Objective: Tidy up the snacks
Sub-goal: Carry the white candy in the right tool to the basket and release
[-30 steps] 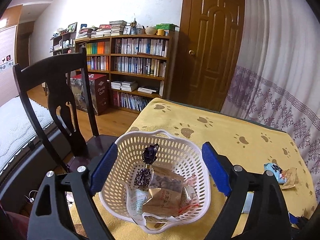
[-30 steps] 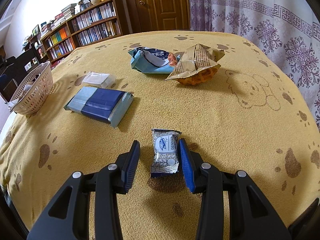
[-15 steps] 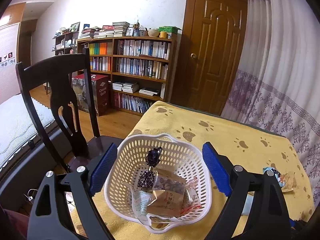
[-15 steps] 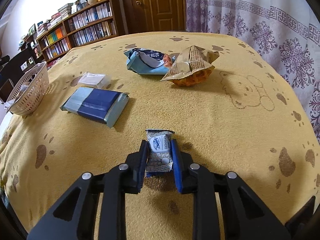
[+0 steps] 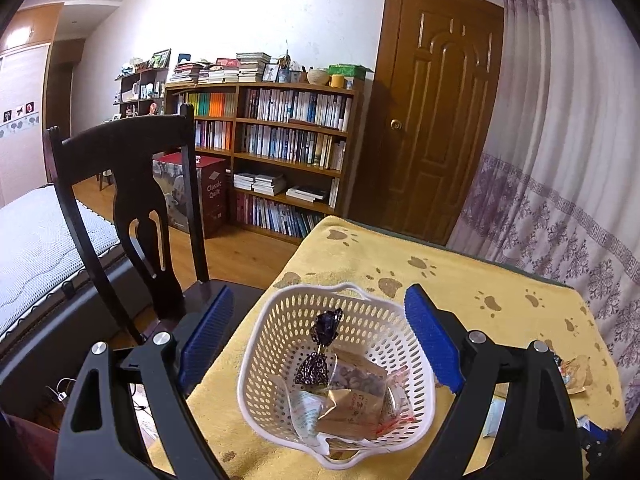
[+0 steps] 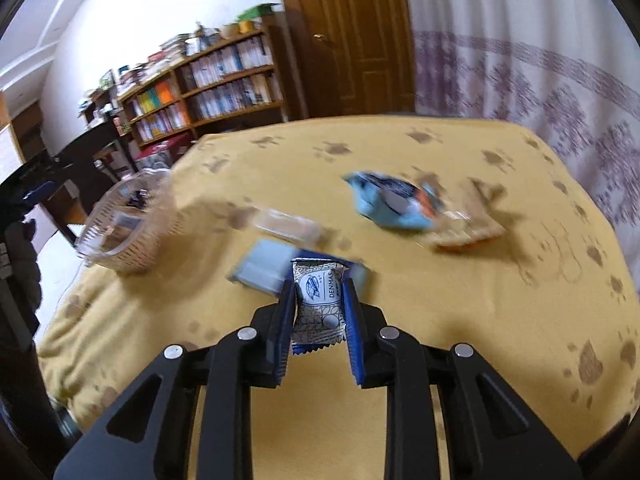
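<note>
Right tool [image 6: 318, 312] is clamped on a small white cookie packet [image 6: 319, 300], pinching it by both long edges, and it looks lifted clear of the tabletop [image 6: 460, 280], though the view is motion-blurred so I won't swear to how high. Left tool [image 5: 316, 344] is spread wide and holding nothing, hovering with its blue pads either side of the basket [image 5: 416, 412] without touching it, as far as I can tell.

So I'd say I'm mid-carry: packet picked up, not yet dropped off. The basket sits at the tabletop's edge next to the chair [image 5: 132, 200], and from the right camera it's off to the left and further away than the packet. It already has a few things in it: a dark twisted candy [image 5: 322, 346] standing up and some flat sachets underneath.

Left outside the basket: a blue pack [image 6: 264, 270] just behind the packet, a clear wrapper [image 6: 288, 226] between that and the basket, then a light blue bag [image 6: 392, 204] and a tan bag [image 6: 468, 224] touching each other, well away on the far side.

Next move, I reckon: swing the right tool over the basket rim, get the packet above the open middle, then let go. Main thing is not clipping the left tool parked there, and not nudging the basket off the edge, since it's light plastic.
</note>
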Available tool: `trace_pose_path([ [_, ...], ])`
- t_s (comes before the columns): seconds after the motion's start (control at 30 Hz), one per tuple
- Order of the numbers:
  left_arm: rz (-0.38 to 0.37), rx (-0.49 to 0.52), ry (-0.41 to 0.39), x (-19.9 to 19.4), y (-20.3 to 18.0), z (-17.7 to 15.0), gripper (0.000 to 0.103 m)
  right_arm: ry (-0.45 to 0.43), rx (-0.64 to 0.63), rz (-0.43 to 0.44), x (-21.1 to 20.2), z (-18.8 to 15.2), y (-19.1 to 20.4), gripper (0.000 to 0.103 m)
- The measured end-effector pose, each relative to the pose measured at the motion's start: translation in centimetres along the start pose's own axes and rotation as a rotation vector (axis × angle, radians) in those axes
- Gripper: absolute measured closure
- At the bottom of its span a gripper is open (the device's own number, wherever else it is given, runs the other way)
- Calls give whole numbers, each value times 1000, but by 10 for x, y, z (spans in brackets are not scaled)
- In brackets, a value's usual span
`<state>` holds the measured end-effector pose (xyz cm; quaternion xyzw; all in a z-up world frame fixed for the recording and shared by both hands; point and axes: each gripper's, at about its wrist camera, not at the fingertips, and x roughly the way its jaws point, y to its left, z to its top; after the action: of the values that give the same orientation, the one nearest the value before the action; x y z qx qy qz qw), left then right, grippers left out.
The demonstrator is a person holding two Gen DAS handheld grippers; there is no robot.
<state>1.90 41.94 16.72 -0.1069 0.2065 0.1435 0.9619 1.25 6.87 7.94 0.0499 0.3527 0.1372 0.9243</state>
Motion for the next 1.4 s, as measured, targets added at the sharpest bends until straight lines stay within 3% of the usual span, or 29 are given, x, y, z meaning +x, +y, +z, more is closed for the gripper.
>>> trace_pose_path([
  [0.4,-2,-70,-46,-16,28,11,10,-1,-143,193,30,49,118,79],
  [0.77,-9,-114,-56,-18,39,17,10,53,-169,291,78,71,195,79],
  [0.93,-21,-112,-55,-19,38,17,10,93,-119,332,96,77,200,77],
  [1.4,-39,-84,-52,-19,27,16,10,124,-13,260,101,58,141,77],
])
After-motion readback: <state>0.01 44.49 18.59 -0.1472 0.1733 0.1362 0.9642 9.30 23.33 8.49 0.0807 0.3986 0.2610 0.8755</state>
